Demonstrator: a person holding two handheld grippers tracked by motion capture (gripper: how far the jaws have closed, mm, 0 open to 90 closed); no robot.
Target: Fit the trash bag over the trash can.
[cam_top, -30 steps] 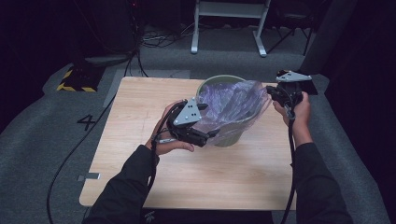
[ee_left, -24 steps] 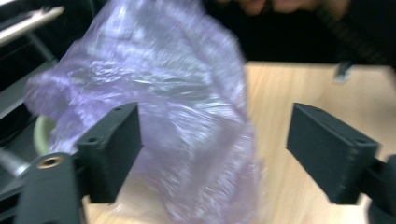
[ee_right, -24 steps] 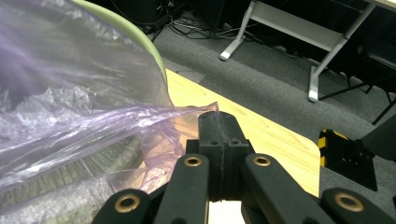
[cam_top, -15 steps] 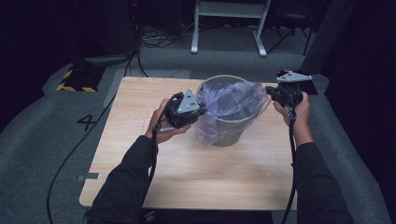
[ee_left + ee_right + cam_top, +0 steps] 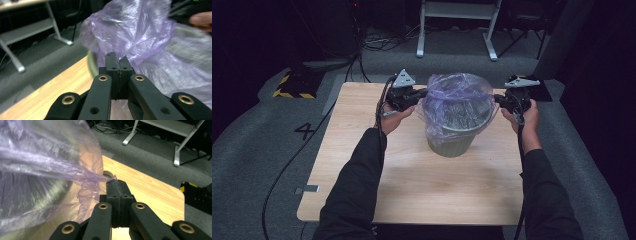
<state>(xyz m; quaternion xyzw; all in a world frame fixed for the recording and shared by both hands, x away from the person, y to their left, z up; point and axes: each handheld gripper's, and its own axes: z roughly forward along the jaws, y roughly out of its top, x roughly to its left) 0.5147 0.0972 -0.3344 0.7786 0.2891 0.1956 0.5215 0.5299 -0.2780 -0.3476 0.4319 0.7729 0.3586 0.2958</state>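
Now the purple bag (image 5: 457, 102) sits mouth-up in the upright grey bin (image 5: 452, 137) at mid-tabletop (image 5: 362, 150). The left gripper (image 5: 418, 94), jaws just clenched on film, and the right gripper (image 5: 501, 100), pinching the opposite edge, hold it stretched crosswise. Likely next: draw both edges outward and down over the rim

Bag (image 5: 457, 102): translucent pale purple, crinkled, with white glare streaks. Bin (image 5: 452, 145): dull grey-green; table (image 5: 362, 145): light wood grain with faint darker streaks. Left gripper (image 5: 116, 65) and right gripper (image 5: 117, 188): black jaws with brass-coloured rivets; floor block (image 5: 292, 87): yellow-black hazard stripes.
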